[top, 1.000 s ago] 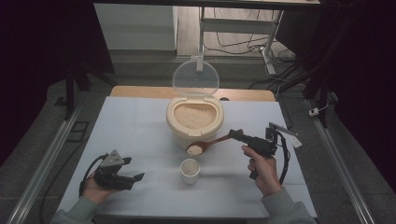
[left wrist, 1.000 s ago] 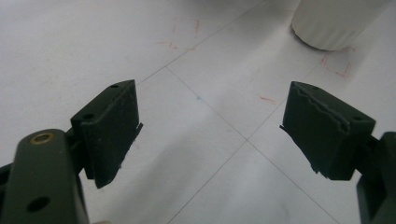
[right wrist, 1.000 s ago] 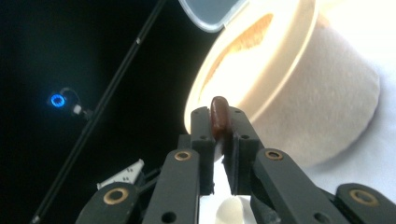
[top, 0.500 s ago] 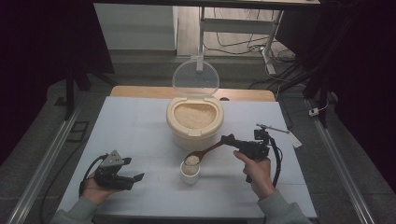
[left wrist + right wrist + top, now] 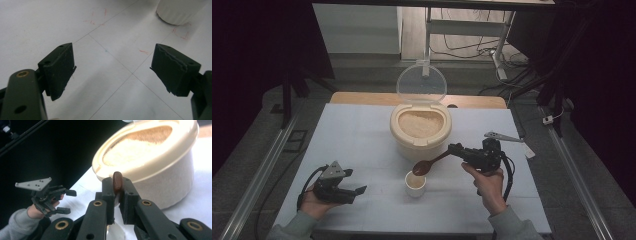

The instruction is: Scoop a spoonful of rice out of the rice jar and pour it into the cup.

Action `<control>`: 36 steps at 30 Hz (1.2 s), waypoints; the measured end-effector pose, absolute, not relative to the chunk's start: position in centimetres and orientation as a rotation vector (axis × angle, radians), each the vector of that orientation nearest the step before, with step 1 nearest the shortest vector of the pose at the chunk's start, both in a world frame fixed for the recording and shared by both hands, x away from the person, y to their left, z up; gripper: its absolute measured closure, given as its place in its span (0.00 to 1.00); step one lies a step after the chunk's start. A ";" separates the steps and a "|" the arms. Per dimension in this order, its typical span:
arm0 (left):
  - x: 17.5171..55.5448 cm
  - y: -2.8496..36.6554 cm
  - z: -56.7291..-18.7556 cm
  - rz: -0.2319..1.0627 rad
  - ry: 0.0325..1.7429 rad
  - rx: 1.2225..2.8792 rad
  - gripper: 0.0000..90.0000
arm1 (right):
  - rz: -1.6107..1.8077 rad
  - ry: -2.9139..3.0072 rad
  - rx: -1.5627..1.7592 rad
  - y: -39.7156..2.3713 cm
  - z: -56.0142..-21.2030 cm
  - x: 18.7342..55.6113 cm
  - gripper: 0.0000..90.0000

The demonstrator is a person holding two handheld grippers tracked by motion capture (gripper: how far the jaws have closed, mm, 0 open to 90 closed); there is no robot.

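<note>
My right gripper [image 5: 457, 149] [image 5: 117, 192] is shut on the handle of a brown wooden spoon [image 5: 428, 164] [image 5: 117, 181]. The spoon's bowl hangs tilted just above a small white cup [image 5: 415, 184] on the table in front of a cream rice container [image 5: 420, 129] [image 5: 160, 170]. The container is full of pale rice, and its clear lid [image 5: 421, 83] stands open behind it. My left gripper [image 5: 357, 192] [image 5: 112, 72] rests near the table's front left, open with nothing between its black pads. The white cup's base [image 5: 180, 11] shows at the top right of the left gripper view.
The white table [image 5: 357, 135] has faint red marks and thin grid lines. A wooden strip [image 5: 357, 98] runs along its far edge. Metal rails [image 5: 257, 175] flank both sides. Cables and a table frame lie on the floor behind.
My right gripper carried the spoon from beside the container to over the cup, then tilted it; the rice heap on the spoon is gone. The left gripper stayed put.
</note>
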State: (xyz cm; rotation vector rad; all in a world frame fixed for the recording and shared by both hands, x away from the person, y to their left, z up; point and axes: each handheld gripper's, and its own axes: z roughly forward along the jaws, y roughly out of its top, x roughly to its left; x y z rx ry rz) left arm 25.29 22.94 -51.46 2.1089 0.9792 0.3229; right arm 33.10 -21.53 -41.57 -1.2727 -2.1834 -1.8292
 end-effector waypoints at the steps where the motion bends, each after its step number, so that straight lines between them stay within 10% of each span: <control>1: 25.3 22.9 -51.5 0.323 0.979 2.108 0.21 | -1.846 -2.190 -1.250 -21.6 -41.5 33.0 0.92; 36: 25.3 22.9 -51.5 0.328 0.979 2.110 0.21 | -1.940 -2.306 -1.091 -26.0 -38.8 32.6 0.92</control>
